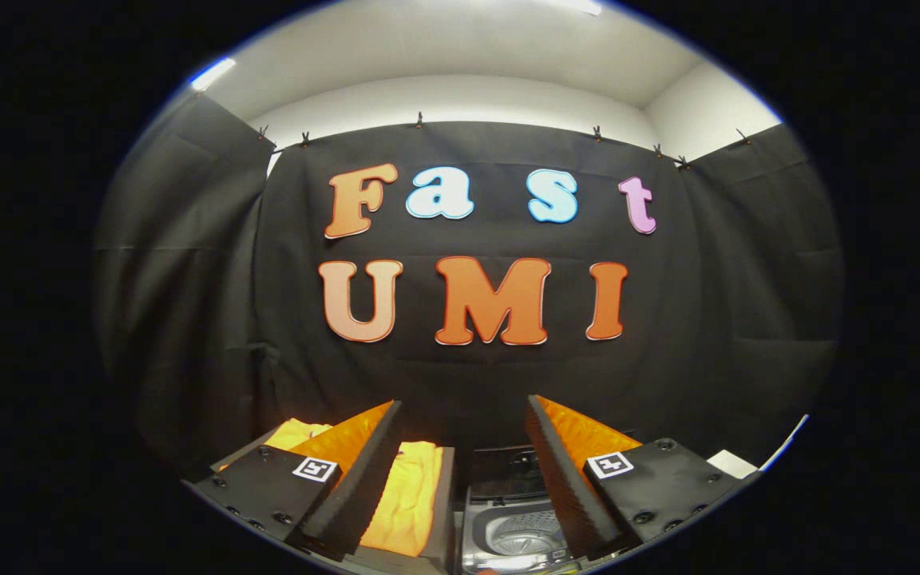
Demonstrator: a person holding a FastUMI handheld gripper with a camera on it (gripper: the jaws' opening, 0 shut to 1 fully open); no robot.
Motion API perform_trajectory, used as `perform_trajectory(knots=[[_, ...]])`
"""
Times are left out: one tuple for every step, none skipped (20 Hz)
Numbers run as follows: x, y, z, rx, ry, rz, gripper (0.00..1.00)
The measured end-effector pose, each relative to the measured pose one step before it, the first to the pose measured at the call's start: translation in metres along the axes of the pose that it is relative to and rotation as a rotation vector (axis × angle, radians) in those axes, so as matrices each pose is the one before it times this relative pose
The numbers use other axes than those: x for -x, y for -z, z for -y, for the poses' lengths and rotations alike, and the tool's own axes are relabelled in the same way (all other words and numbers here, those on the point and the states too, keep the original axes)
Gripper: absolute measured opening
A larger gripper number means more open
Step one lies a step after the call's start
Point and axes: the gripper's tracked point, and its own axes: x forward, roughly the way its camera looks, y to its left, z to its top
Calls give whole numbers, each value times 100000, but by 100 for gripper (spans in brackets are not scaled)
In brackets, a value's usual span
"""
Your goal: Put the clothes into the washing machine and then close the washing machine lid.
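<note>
one gripper [460,479] spread wide and empty above one yellow garment [412,499] and one open washing machine [520,531].

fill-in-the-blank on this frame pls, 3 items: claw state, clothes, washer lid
1. The claw is ____, nothing held between its fingers.
2. The folded clothes beside the washing machine are ____ in colour.
3. The washing machine's lid is ____, so the drum shows between the fingers.

Missing words: open; yellow; open
</note>
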Motion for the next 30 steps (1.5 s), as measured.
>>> perform_trajectory(knots=[[-601, 299, -1545, 312, -650, -803, 98], [-620, 382, -1624, 429, -581, -826, 98], [-679, 392, -1943, 34, -1214, -433, 98], [-706, 613, -1834, 52, -1138, -1370, 98], [-989, 640, -1507, 246, -1141, -1559, 98], [-889, 826, -1638, 290, -1449, -1899, 98], [-807, 806, -1563, 223, -813, -1674, 98], [-886, 923, -1289, -17, -734, -1659, 98], [-923, 785, -1203, -635, -634, -1668, 98], [-863, 885, -968, -659, -715, -1756, 98], [-959, 914, -942, -1015, -618, -2153, 98], [-868, 1028, -689, -1478, -576, -2252, 98], [-887, 1023, -772, -1327, -620, -1894, 98], [-706, 934, -424, -1049, 46, -2148, 98], [-831, 1128, -366, -42, 2, -2470, 98], [-814, 1077, -192, 365, 554, -2708, 98], [-970, 856, -155, 570, 362, -2531, 98], [-928, 898, -75, 368, 631, -2002, 98], [-489, 829, 86, 68, 1394, -2174, 98], [-843, 735, -238, -314, -273, -1902, 98], [-677, 968, -333, -114, 494, -2839, 98], [-567, 857, -136, -654, -229, -2756, 98], [-628, 900, -260, -247, 98, -2841, 98], [-706, 630, -66, 10, 273, -2025, 99], [-305, 391, 40, 177, 977, -1798, 99], [-419, 415, 94, -54, 757, -1635, 99], [-352, 464, 100, -86, 985, -2086, 99], [-256, 317, 8, -278, 207, -1354, 99], [-186, 642, 127, -915, 285, -2642, 99], [-167, 258, -303, -1544, -995, -1232, 99]])
